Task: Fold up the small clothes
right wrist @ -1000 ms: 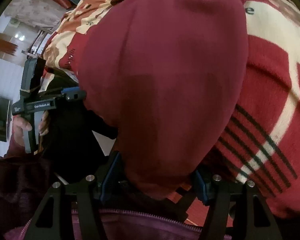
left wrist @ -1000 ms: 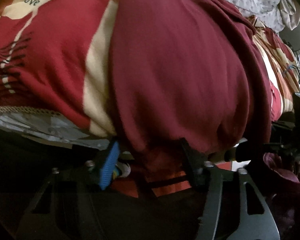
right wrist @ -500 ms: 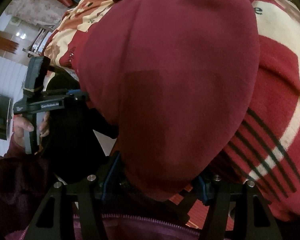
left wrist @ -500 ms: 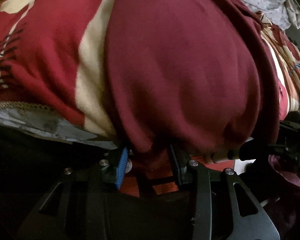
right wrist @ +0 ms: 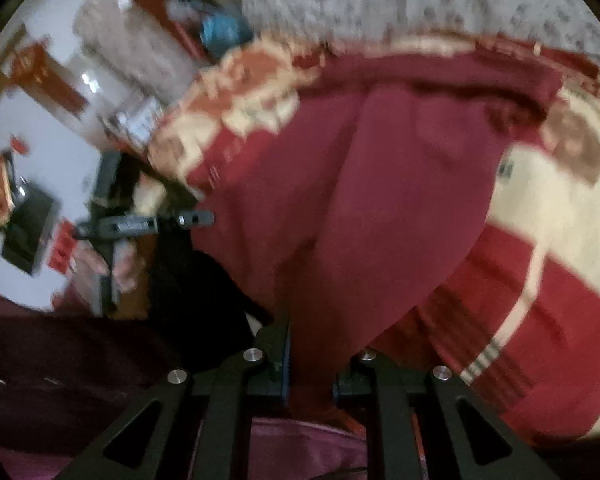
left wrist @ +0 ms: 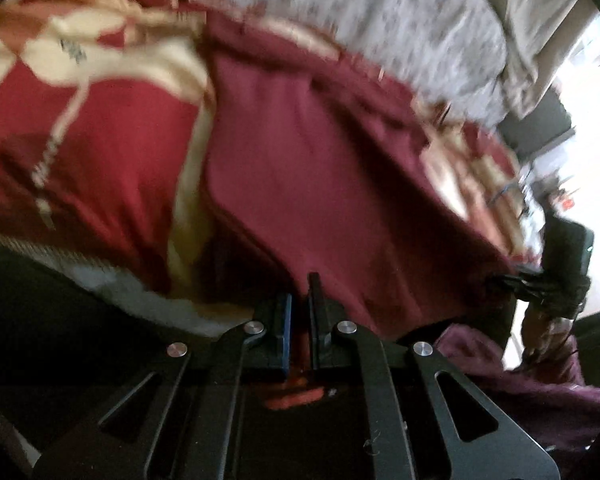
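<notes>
A dark maroon garment (left wrist: pixel 320 168) lies on a bed and hangs toward me over the near edge; it also fills the middle of the right wrist view (right wrist: pixel 380 200). My left gripper (left wrist: pixel 299 300) is shut on the garment's near hem. My right gripper (right wrist: pixel 310 352) is shut on another part of the same hem, with cloth bunched between its fingers. The left gripper shows at the left of the right wrist view (right wrist: pixel 148 222), and the right gripper at the right of the left wrist view (left wrist: pixel 540 280). Both views are blurred by motion.
A red and cream patterned blanket (left wrist: pixel 80 128) covers the bed under the garment. A grey-white floral cloth (left wrist: pixel 380 20) lies at the far side. A blue object (right wrist: pixel 220 30) sits beyond the bed. My purple jacket (right wrist: pixel 300 452) is just below the grippers.
Both grippers have closed on the garment's hem and pulled back and up. More of the far floral cloth and the room has come into view.
</notes>
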Tool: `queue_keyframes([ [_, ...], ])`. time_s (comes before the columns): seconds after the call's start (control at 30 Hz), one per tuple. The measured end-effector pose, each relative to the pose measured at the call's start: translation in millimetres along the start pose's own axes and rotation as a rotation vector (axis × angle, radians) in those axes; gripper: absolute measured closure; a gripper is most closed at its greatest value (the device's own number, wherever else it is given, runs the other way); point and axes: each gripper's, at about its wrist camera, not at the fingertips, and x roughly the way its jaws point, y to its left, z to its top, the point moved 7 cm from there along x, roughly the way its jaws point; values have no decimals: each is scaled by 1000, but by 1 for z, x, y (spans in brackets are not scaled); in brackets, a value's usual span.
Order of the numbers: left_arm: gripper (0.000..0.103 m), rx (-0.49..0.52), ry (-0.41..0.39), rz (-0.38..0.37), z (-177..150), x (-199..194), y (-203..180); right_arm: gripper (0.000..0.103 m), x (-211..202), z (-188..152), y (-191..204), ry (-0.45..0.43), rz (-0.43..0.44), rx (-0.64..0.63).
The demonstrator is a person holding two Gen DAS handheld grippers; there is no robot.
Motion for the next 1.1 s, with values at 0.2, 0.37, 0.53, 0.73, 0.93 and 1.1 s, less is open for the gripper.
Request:
queue_keyframes([
  [0.2,98,6,-128,-40,52,-28,-9,90,-45,45,-4,-183,62,44],
  [0.37,97,23,-247,-58,119,-37,-19,90,-61,90,-21,-299,54,67],
  [0.53,97,42,-322,-43,193,-26,-22,90,-66,155,-46,-380,4,90],
  [0.73,98,1,-325,34,275,32,-1,90,-43,227,-110,-386,-121,152],
  [0.93,98,-54,-249,143,320,106,38,90,3,276,-189,-350,-191,254],
  [1.1,97,-97,-175,171,340,153,66,89,38,300,-235,-327,-239,310],
])
